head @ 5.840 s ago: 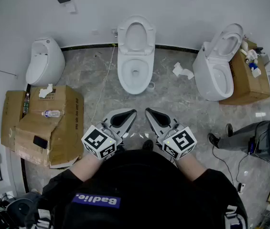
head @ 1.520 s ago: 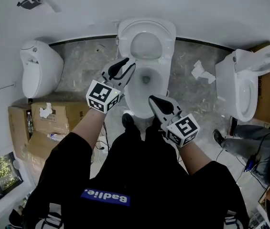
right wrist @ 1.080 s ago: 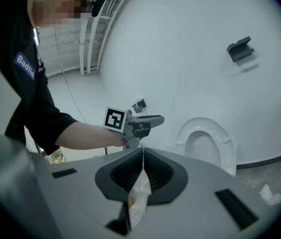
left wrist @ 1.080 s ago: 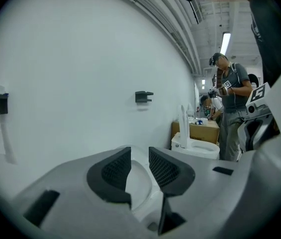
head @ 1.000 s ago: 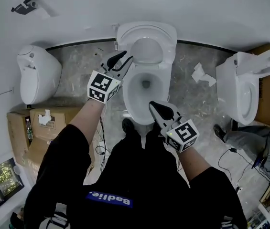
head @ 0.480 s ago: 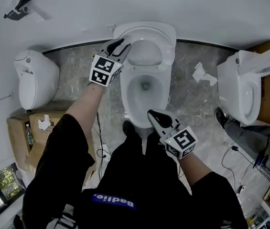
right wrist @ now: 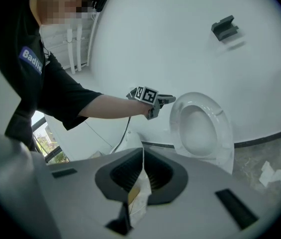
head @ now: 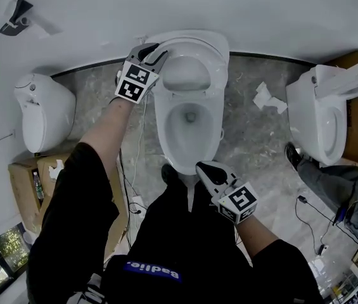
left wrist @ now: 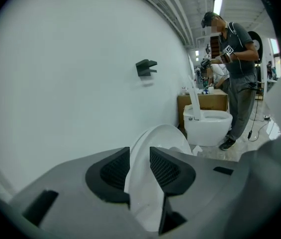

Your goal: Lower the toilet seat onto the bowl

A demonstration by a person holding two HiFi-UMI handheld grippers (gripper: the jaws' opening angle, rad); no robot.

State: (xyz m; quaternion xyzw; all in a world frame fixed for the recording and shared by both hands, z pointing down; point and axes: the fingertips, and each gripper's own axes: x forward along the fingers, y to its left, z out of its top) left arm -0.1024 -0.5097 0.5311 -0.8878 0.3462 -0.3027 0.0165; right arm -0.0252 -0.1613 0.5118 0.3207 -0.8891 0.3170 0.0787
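White and glossy, the toilet seat (left wrist: 160, 138) is showing as a smooth oval ring, standing raised against the wall, with its thin curved rim running edge-on through the gap of the left gripper (left wrist: 139, 156). Those jaws have just been opening. They are standing released, straddling the rim with a ribbed black pad (left wrist: 114, 171) on either side, and no squeeze is showing. In the head view the left gripper (head: 153, 54) is sitting at the left edge of the toilet seat (head: 220, 59), its marker cube (head: 133, 81) trailing behind the jaws.

The right gripper (head: 203, 168) is hanging low, its jaws clenched to a thin slit and grasping nothing. The bowl (head: 161, 132), rounded and shiny white, is lying just ahead of their tips. In the right gripper view (right wrist: 142, 161) the toilet seat (right wrist: 223, 121) is rising well beyond the jaws, up and to their right, with the left gripper (right wrist: 165, 99) at its edge.

Under the bowl a grey marbled stone floor (head: 248, 138) is spreading out to a plain white wall (head: 166, 5). A crumpled paper (head: 264, 97) is lying on the floor, off to the right of the right jaws. Farther that way a second toilet (head: 321, 119) is standing. Left of the left jaws an egg-shaped white toilet (head: 42, 106) is sitting near brown cardboard boxes (head: 23, 176). A black bracket (left wrist: 146, 66) is hanging on the wall above the left jaws.
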